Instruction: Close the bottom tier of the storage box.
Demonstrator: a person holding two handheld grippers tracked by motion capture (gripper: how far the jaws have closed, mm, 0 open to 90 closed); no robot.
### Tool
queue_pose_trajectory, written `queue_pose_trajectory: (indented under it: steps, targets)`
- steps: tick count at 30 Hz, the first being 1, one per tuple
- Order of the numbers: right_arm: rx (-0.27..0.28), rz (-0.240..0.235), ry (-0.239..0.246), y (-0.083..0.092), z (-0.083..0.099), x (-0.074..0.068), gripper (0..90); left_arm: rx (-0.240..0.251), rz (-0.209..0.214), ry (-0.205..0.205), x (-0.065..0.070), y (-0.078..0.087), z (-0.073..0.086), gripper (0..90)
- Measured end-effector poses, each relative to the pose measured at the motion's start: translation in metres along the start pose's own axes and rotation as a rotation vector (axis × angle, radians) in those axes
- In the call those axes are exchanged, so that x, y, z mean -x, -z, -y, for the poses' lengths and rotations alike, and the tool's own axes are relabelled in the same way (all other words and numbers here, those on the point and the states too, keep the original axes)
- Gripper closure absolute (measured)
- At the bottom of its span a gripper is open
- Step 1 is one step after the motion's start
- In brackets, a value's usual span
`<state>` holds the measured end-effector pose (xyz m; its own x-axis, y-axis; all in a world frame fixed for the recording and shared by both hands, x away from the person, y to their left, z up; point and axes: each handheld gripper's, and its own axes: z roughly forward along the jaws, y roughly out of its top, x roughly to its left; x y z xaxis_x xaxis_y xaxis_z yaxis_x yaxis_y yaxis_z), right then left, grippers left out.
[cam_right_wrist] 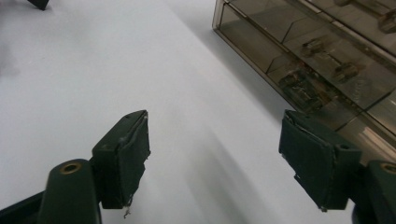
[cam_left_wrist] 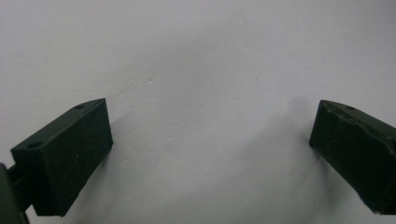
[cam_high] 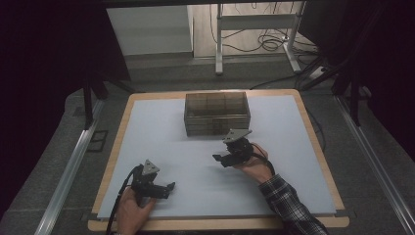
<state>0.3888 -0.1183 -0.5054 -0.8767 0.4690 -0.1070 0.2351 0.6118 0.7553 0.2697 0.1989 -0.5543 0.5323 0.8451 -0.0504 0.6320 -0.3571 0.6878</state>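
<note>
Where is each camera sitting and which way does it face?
High view: above the near table edge, looking forward and down at the box; both hands and tools show.
Left gripper view: on the left tool, facing the sheet.
Right gripper view: on the right tool, facing the box, shared with the high view.

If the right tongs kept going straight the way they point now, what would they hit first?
Probably the white mat: the right tongs, open and empty, aim down at bare mat, with the clear box off to one side. Depth is hard to judge.
</note>
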Motion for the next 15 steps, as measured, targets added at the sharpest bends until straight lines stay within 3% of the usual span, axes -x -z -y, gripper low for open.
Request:
queue_pose_trajectory:
  steps: [15]
  targets:
    - [0.006,-0.019,0.002,0.0050,-0.0008,-0.0077,16.5,0.000,0.000,-0.001,-0.0001,0.0000,0.0000,0.0]
